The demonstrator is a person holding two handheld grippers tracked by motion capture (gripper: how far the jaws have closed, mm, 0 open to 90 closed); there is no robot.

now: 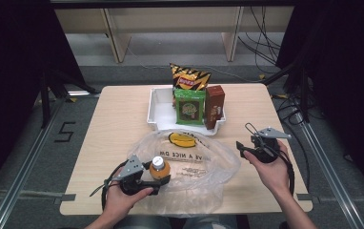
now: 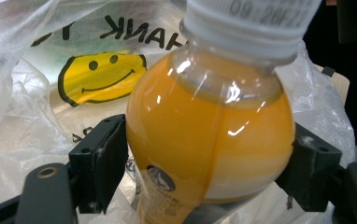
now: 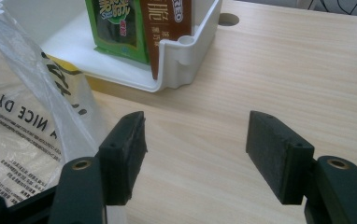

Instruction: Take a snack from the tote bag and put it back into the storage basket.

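Observation:
My left gripper [image 1: 163, 180] is shut on a small bottle of orange juice [image 1: 159, 168] with a white cap, held over a clear plastic bag [image 1: 199, 162] printed with a yellow smiley face. In the left gripper view both black pads [image 2: 103, 161] press the sides of the juice bottle [image 2: 209, 135], and the smiley bag [image 2: 32, 107] lies behind it. My right gripper [image 1: 240, 146] hovers to the right of the bag, open, with nothing between its jaws. In the right gripper view its pads [image 3: 125, 154] stand wide apart over bare table, the right gripper [image 3: 196, 156] pointing toward the tray.
A white tray [image 1: 157, 112] at the table's back holds a green snack packet [image 1: 189, 107], a brown box [image 1: 214, 106] and a chip bag [image 1: 189, 78]. The tray corner [image 3: 186, 56] is close ahead of the right gripper. Bare wooden table [image 1: 113, 129] lies on the left.

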